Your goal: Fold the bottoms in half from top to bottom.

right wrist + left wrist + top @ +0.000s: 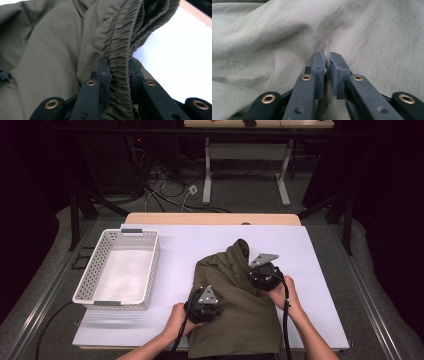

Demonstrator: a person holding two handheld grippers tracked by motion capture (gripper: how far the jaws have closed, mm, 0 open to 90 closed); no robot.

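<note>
An olive-green cloth garment with a gathered elastic band (235,295) lies crumpled on the white-covered table (320,270), toward the near edge and right of the middle, its lower hem reaching that near edge. A white perforated plastic basket (90,270) stands empty near the table's left edge, well apart from the cloth.

The left gripper (326,65) sits on the garment's near-left part; its fingers (318,67) are pressed almost together with a thin fold of cloth nipped between them. The right gripper (119,72) is at the garment's right side, near the raised bunch; its fingers (103,72) pinch the ruched elastic band, which runs up between them.

The step in hand looks like lifting or spreading the garment to fold it, perhaps for the basket. To do it well, the left grip seems shallow and may slip under tension, so a deeper bite of cloth would be safer. Both hands should rise together and pull gently apart, so the fabric hangs flat rather than twisting. Keeping the elastic band level between the two holds should help the creases fall out, and the hem at the near edge should be watched for dragging off.
</note>
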